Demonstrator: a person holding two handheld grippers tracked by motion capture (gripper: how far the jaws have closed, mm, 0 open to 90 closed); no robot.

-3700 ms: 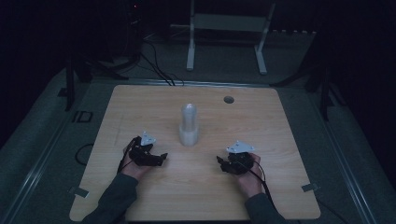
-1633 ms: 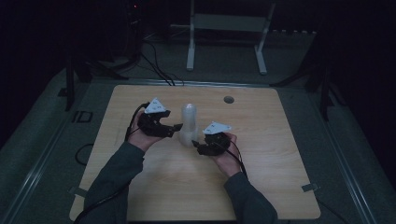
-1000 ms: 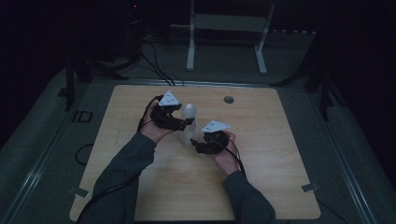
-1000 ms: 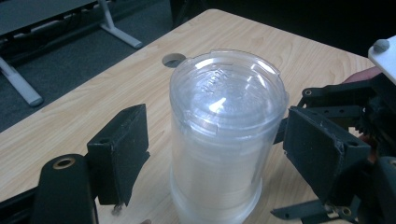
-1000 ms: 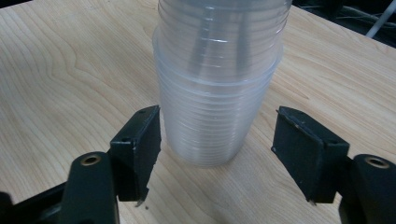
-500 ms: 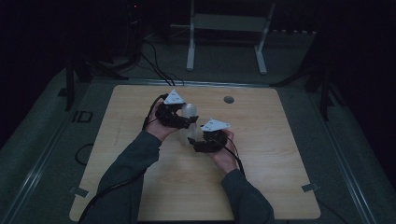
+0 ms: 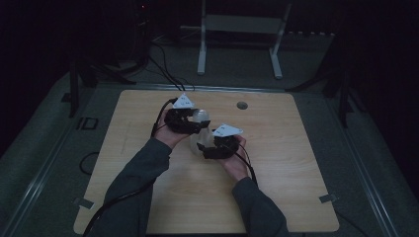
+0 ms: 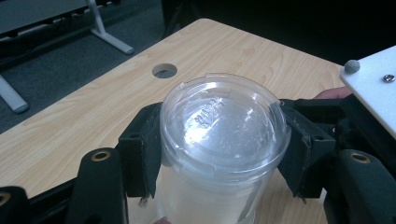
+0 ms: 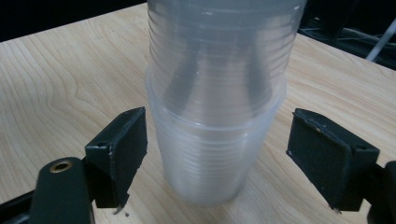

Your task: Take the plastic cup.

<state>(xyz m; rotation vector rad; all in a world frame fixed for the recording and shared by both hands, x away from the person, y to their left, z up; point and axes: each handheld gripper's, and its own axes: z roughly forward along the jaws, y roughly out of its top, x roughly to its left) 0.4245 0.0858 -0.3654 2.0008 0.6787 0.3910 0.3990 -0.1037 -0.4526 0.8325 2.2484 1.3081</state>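
A stack of clear plastic cups (image 7: 194, 142) stands upside down on the wooden table (image 7: 296, 173). My left gripper (image 7: 198, 121) reaches in from the left at the stack's top. Its jaws have just been closing, and in the left gripper view both pads (image 8: 141, 150) press the sides of the top cup (image 8: 223, 121). My right gripper (image 7: 200, 147) is low at the stack's right side. Its jaws have just been opening. In the right gripper view the pads (image 9: 120, 151) stand apart from the lower cups (image 9: 217, 93), with a gap on each side.
A round hole (image 7: 241, 105) sits in the table behind the stack. Beyond the far edge a white metal stand (image 7: 237, 29) rests on the dark floor, with cables (image 7: 163, 69) at the back left.
Both hands came up from the table's front to the stack. Over the last second they barely shifted; the left gripper stays at the stack's top, the right at its lower part.
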